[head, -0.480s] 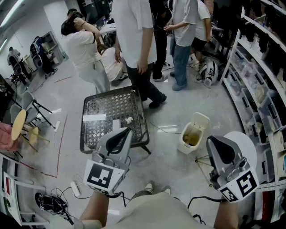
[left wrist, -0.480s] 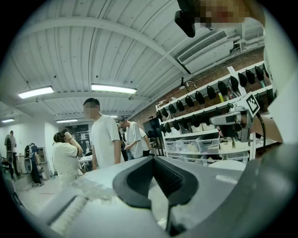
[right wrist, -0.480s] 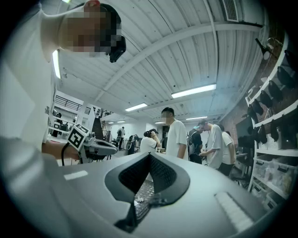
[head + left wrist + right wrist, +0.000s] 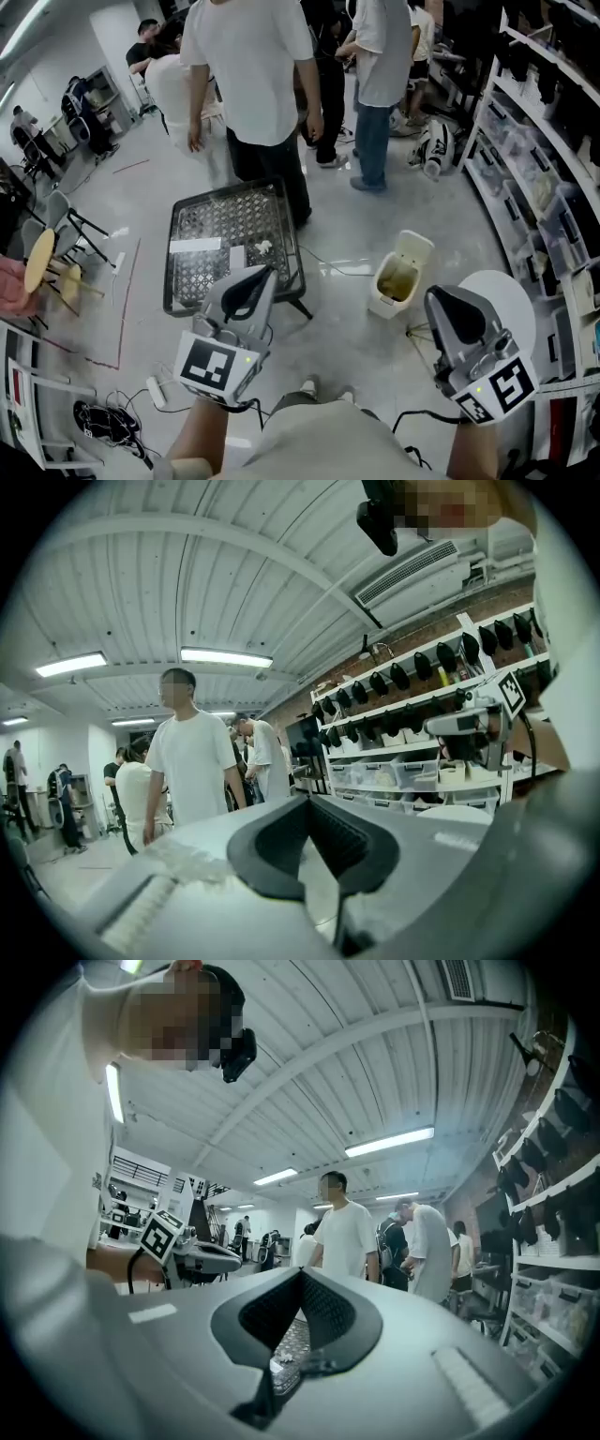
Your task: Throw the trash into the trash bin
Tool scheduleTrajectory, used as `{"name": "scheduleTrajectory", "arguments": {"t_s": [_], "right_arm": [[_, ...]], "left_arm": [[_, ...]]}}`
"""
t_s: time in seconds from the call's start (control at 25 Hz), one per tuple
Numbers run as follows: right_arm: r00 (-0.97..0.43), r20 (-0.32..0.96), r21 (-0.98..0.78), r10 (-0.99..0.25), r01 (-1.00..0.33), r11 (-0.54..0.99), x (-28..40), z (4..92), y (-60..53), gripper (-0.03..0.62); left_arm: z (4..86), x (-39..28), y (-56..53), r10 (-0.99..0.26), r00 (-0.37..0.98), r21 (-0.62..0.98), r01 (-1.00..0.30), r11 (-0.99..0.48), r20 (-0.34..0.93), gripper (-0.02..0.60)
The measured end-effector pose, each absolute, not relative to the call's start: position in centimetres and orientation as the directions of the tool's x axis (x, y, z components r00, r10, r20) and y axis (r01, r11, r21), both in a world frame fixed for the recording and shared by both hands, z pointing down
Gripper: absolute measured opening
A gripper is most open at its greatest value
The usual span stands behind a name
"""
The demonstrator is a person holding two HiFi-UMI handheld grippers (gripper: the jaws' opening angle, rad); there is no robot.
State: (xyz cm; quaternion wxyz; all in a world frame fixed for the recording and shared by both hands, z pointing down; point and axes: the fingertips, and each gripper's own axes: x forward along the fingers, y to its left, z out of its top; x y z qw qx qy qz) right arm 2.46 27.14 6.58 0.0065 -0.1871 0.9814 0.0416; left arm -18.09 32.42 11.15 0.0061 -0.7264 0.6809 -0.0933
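A low black mesh table (image 4: 187,281) stands ahead on the floor. On it lie trash pieces: a white strip (image 4: 195,245), a folded paper (image 4: 237,258) and a small crumpled scrap (image 4: 264,247). A cream trash bin (image 4: 398,278) with its lid tipped back stands right of the table. My left gripper (image 4: 265,272) (image 4: 309,803) hovers over the table's near right corner, shut and empty. My right gripper (image 4: 433,298) (image 4: 302,1274) hangs right of the bin, also shut with nothing held. Below its jaws, the right gripper view shows the mesh table (image 4: 292,1335).
Several people stand close behind the table, one in a white shirt (image 4: 253,75) right at its far edge. Shelving (image 4: 548,178) lines the right side. A round white tabletop (image 4: 511,305) sits beneath my right gripper. Chairs (image 4: 52,253) stand left, with cables and a power strip (image 4: 155,394) on the floor.
The person in the white shirt has stepped toward the table's far edge and the others behind have shifted. Both grippers stay almost where they were, still shut.
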Motion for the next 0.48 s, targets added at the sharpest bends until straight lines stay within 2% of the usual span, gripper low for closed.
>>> {"name": "scheduleTrajectory", "arguments": {"t_s": [0.16,0.32,0.36,0.4,0.44,0.48], "right_arm": [[-0.935,-0.030,0.070,-0.354,-0.355,0.932,3.4,7.2,27.5,0.003],[-0.942,-0.032,0.052,-0.334,-0.336,0.941,4.1,7.7,27.4,0.002],[-0.943,-0.031,0.048,-0.330,-0.331,0.942,4.2,7.9,27.3,0.002],[-0.945,-0.030,0.044,-0.325,-0.326,0.944,4.2,8.0,27.4,0.002],[-0.947,-0.029,0.041,-0.320,-0.321,0.946,4.2,8.1,27.4,0.002],[-0.948,-0.028,0.040,-0.317,-0.318,0.947,4.2,8.2,27.3,0.003]], "left_arm": [[11.5,-17.4,32.9,-0.990,0.039,-0.154,-0.986,-0.060,0.135,0.002],[10.9,-16.5,33.3,-0.997,0.014,-0.150,-0.988,-0.025,0.072,0.003],[10.7,-16.4,33.3,-0.998,0.007,-0.149,-0.989,-0.017,0.062,0.048],[10.6,-16.4,33.2,-0.998,0.006,-0.144,-0.989,-0.014,0.058,0.254],[10.4,-16.4,33.1,-0.999,0.006,-0.136,-0.991,-0.013,0.053,0.324],[10.3,-16.4,33.0,-0.999,0.004,-0.131,-0.991,-0.010,0.045,0.324]]}}
